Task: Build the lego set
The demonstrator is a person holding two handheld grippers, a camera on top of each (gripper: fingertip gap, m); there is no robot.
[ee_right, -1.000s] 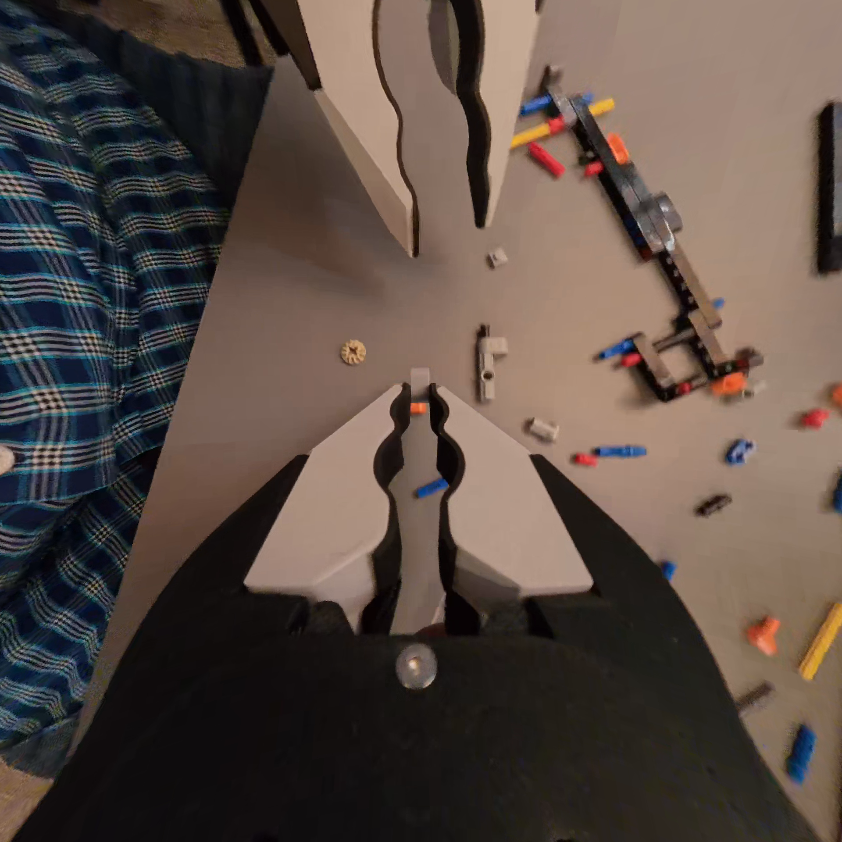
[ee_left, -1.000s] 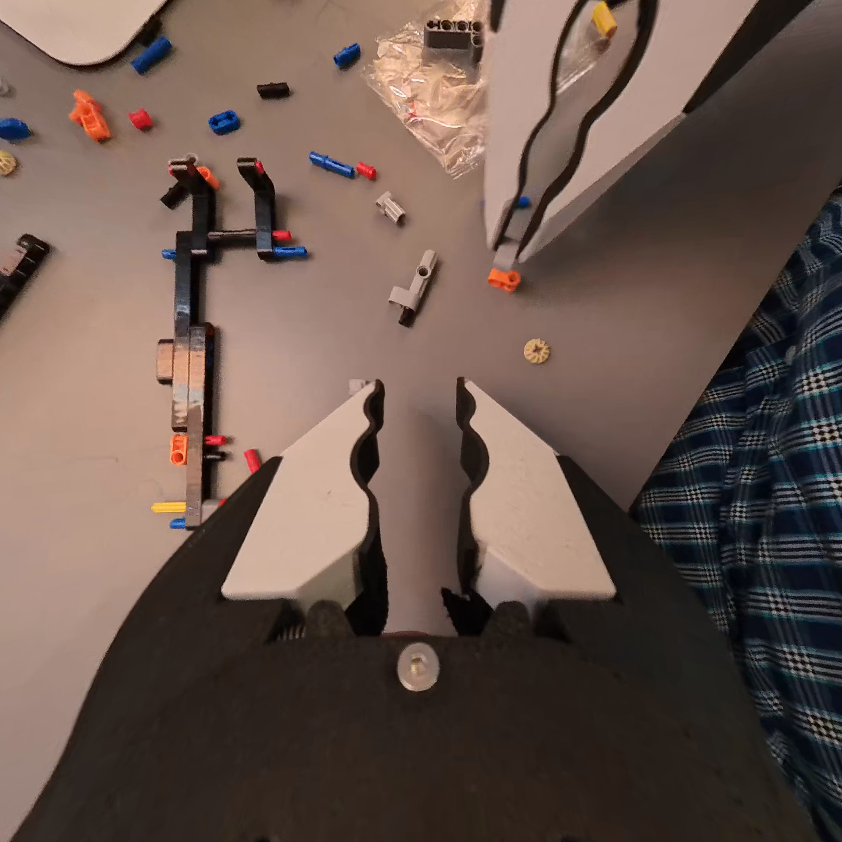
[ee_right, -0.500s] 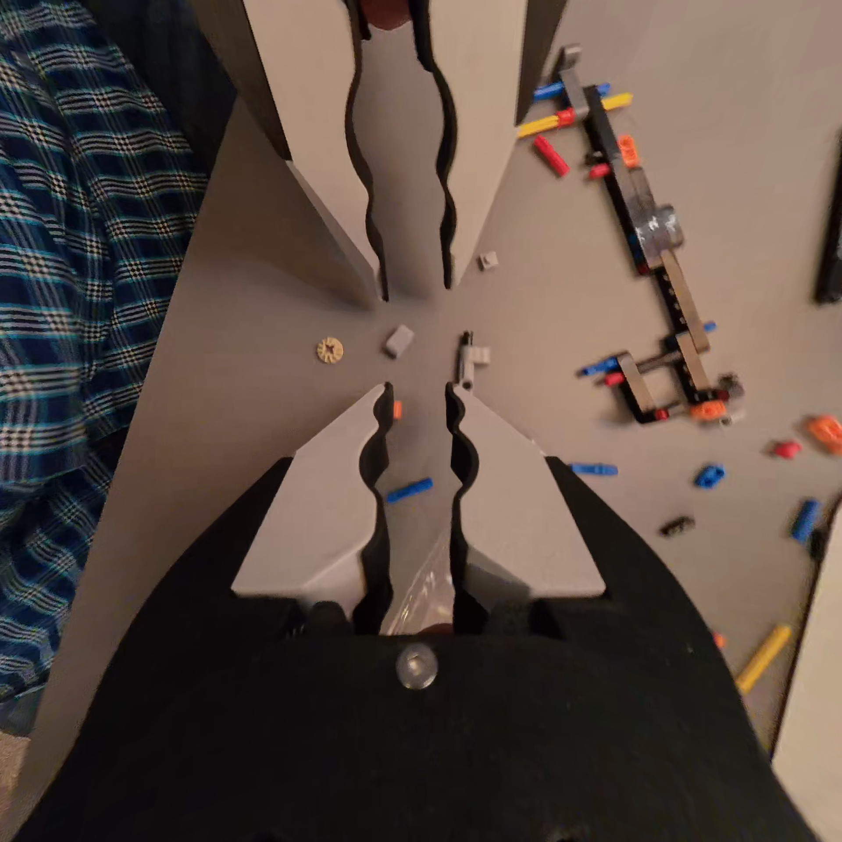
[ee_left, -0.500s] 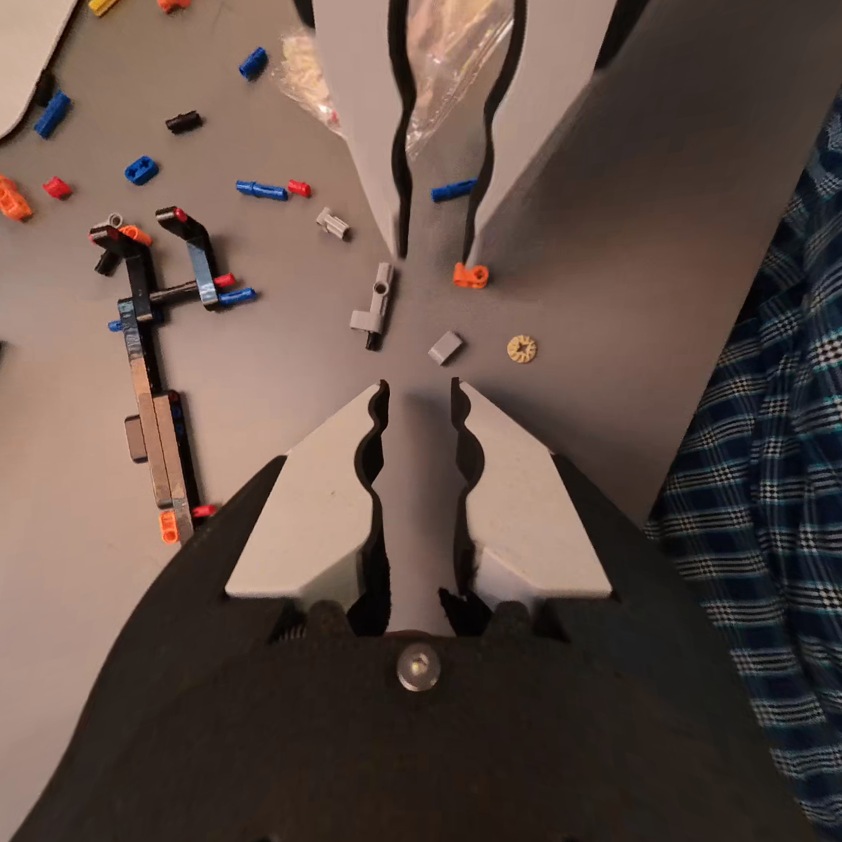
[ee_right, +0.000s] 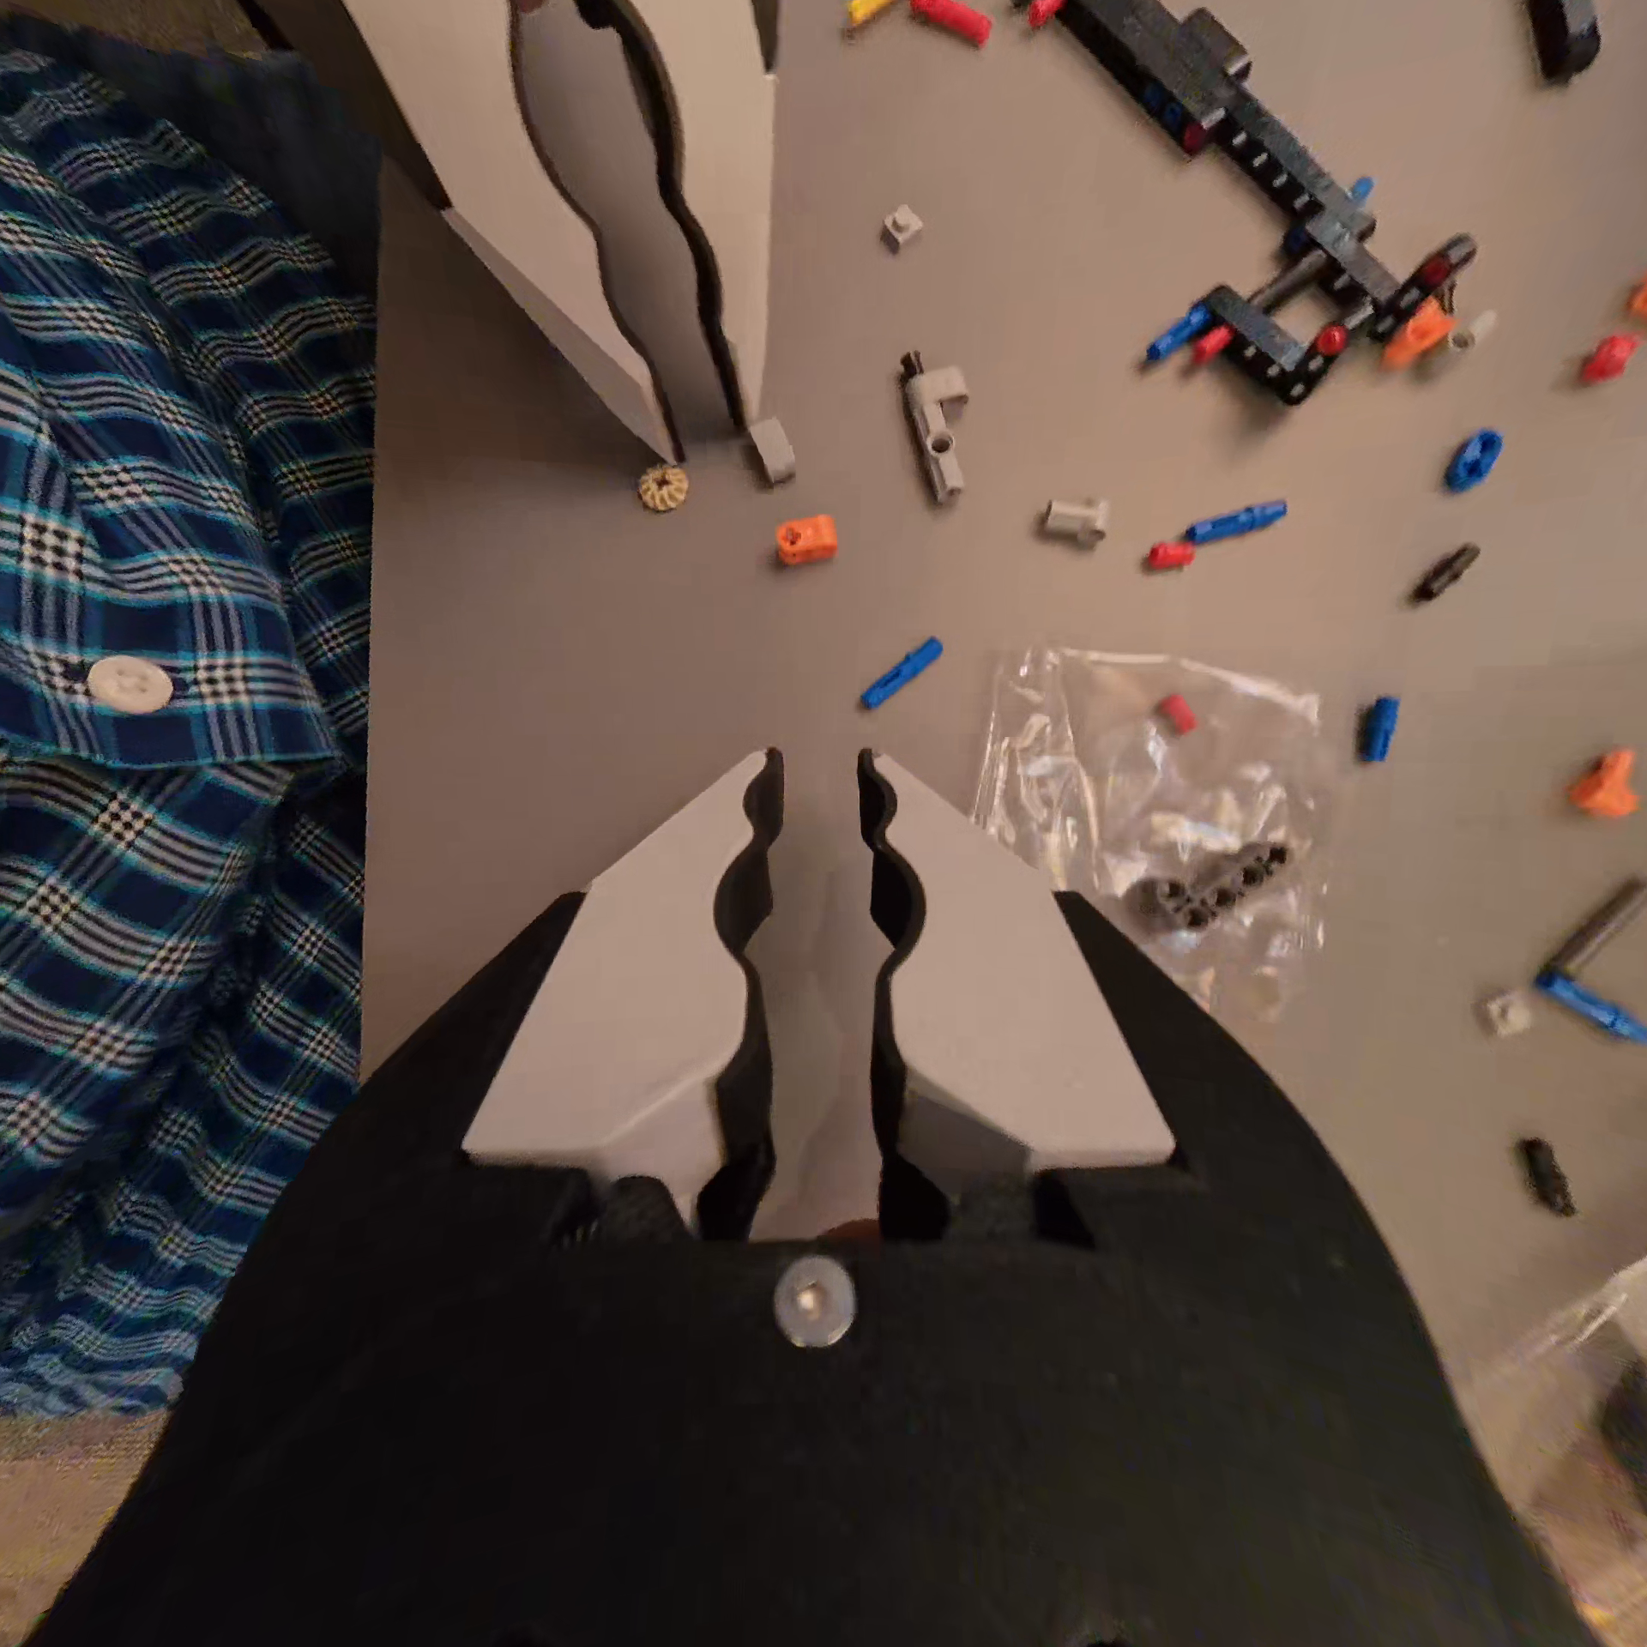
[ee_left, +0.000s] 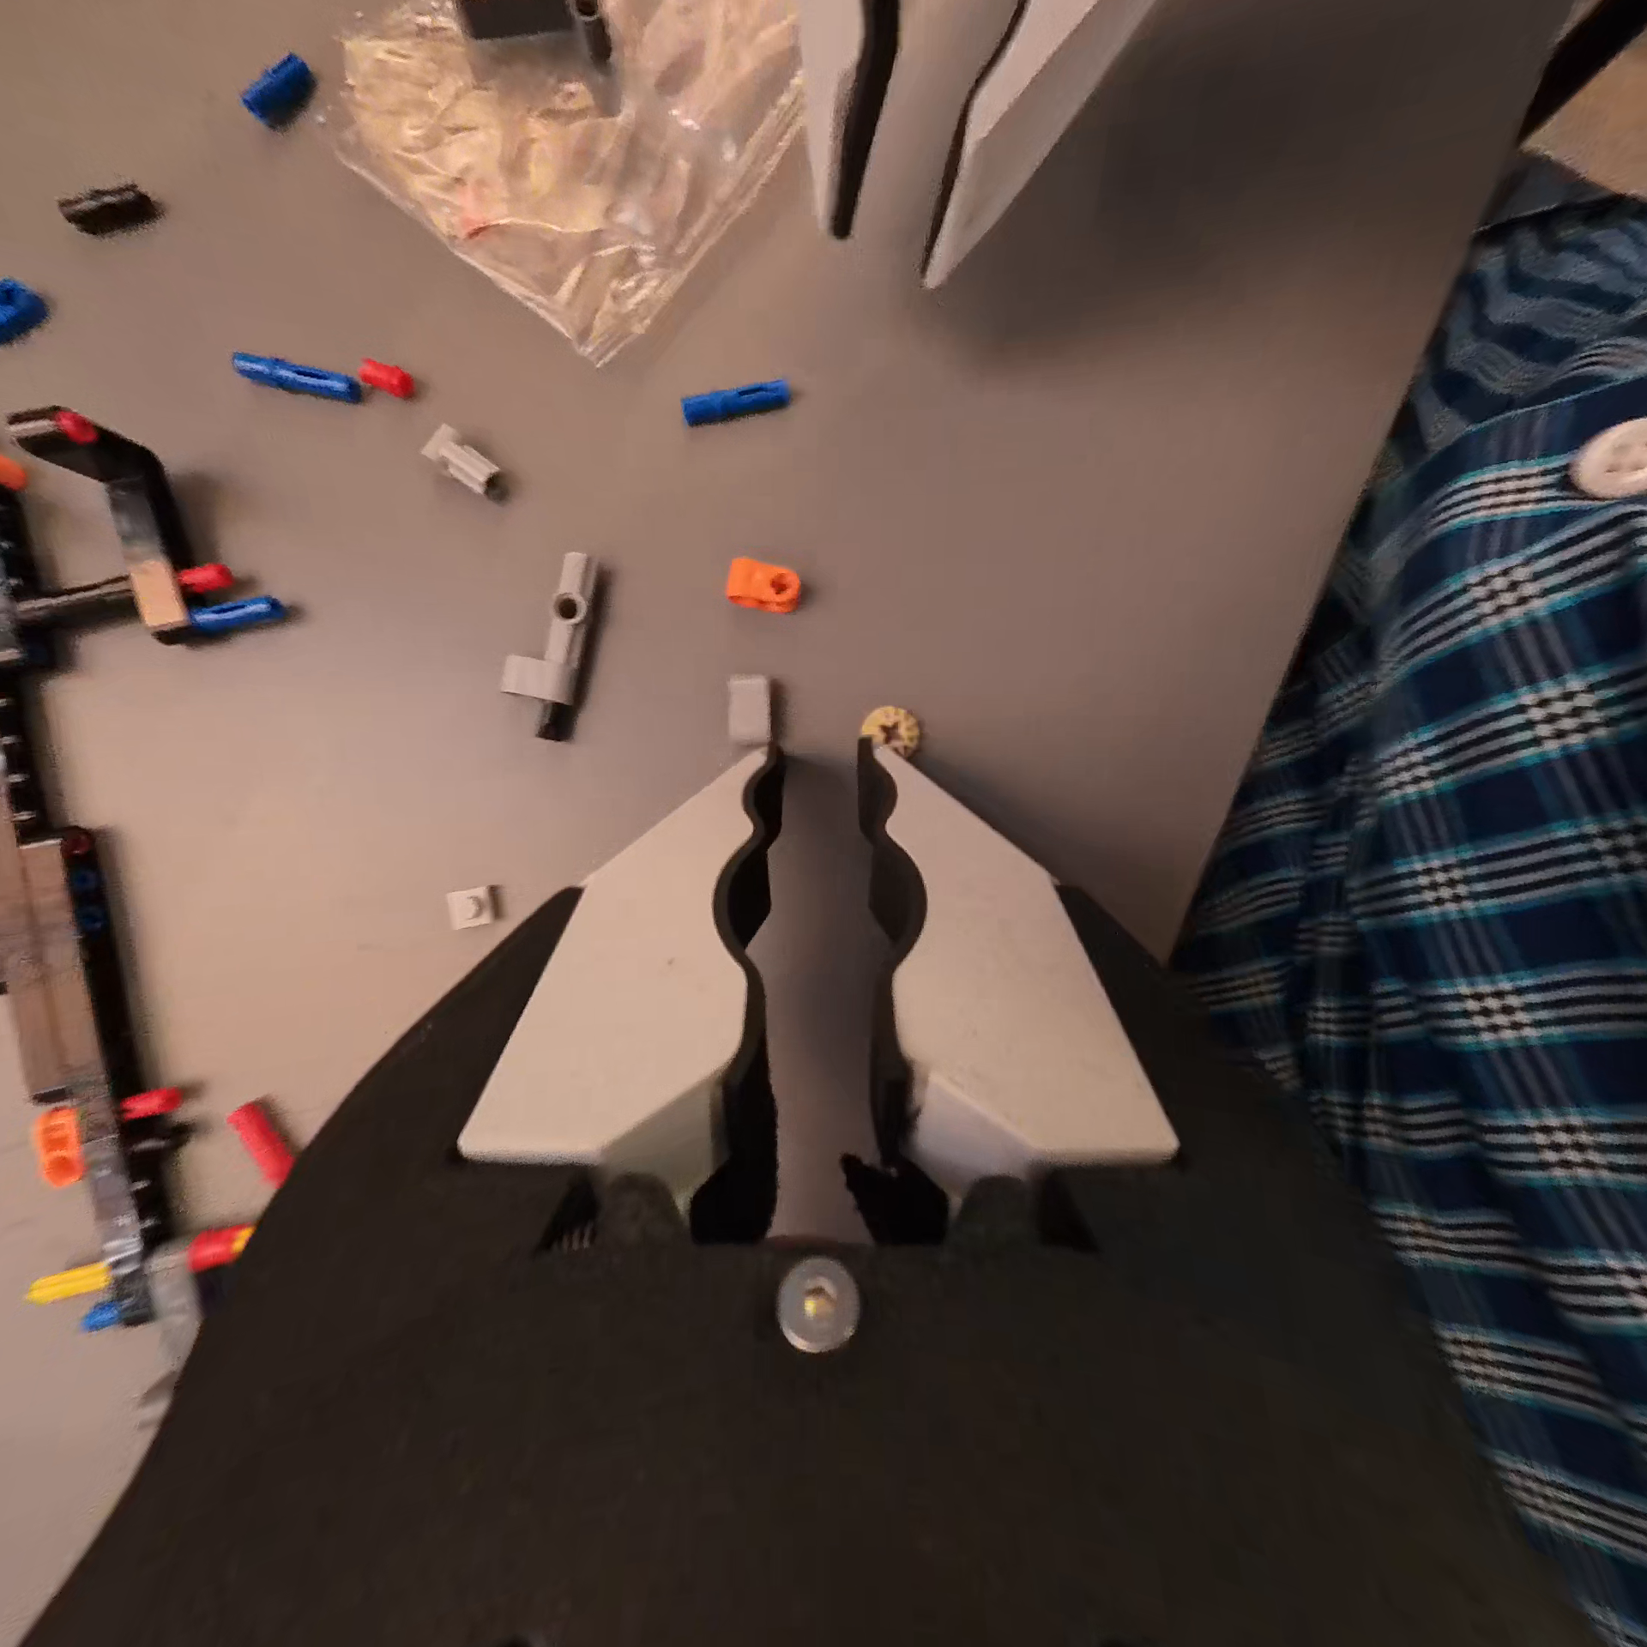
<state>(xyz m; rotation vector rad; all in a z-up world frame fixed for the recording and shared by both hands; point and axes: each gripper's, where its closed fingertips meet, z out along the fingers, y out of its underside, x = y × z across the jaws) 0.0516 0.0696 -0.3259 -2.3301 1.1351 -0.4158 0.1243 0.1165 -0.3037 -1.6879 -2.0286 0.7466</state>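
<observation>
**Both tongs apart and empty above scattered pieces**

The left tongs [ee_left: 820, 757] stand apart with nothing between them, their pale grey wedge-shaped fingers [ee_left: 642, 971] lined with wavy black pads. Their tips sit low over the smooth grey tabletop [ee_left: 1025, 535], flanked by a small grey block [ee_left: 747, 708] just beside the left tip and a tan toothed disc [ee_left: 891, 731] at the right tip. An orange connector [ee_left: 762, 585] with a cross-shaped hole lies a little beyond, near an L-shaped grey pin piece [ee_left: 557, 646] and a ridged blue pin [ee_left: 735, 403].

The right tongs [ee_right: 820, 757] are likewise apart and empty. A crinkled clear plastic bag [ee_right: 1150, 820] holding a dark grey holed beam lies just beside them. The partly built lego set [ee_right: 1292, 214], a long black studded beam frame with red and blue pins, lies well apart at the upper right. A blue plaid shirt [ee_right: 160, 624] borders the tabletop edge.
</observation>
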